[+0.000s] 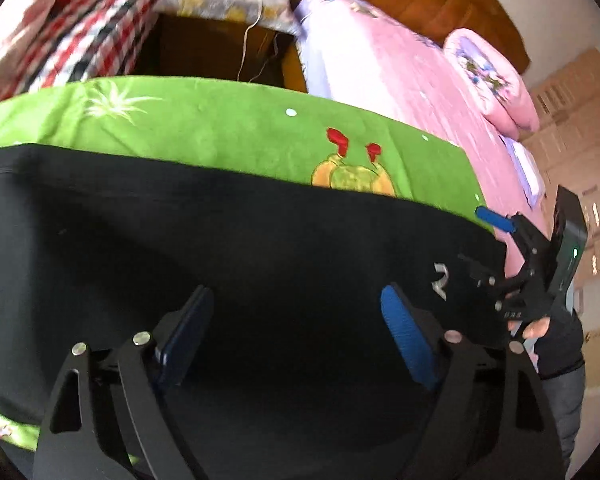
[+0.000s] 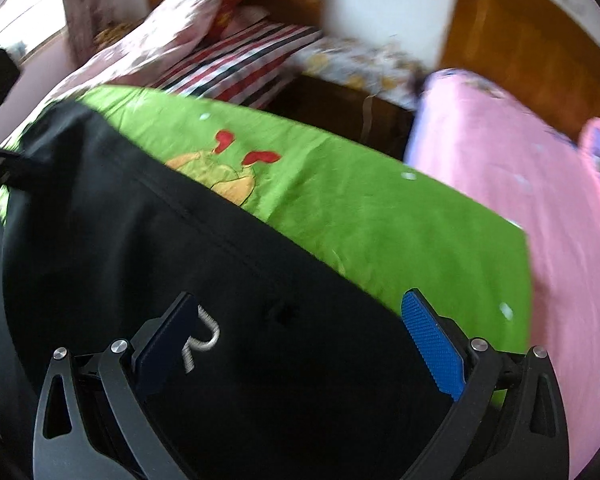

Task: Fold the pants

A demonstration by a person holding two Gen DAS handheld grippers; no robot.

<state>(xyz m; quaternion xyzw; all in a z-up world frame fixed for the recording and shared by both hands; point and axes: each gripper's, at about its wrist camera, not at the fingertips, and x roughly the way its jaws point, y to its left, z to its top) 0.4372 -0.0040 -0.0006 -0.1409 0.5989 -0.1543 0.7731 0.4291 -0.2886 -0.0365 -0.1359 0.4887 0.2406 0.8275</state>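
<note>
Both grippers, left gripper [image 1: 298, 320] and right gripper [image 2: 300, 336], spread above black pants [image 1: 180, 240].

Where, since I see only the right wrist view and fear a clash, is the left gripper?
Observer: The left gripper hangs over the black pants, fingers wide apart, holding nothing.
Operator: Is my gripper near it?
Observer: The right gripper sits at the pants' right edge, apart from the left one's fingers.
Operator: Anything behind mine?
Observer: A gloved hand grips it from behind.
</note>
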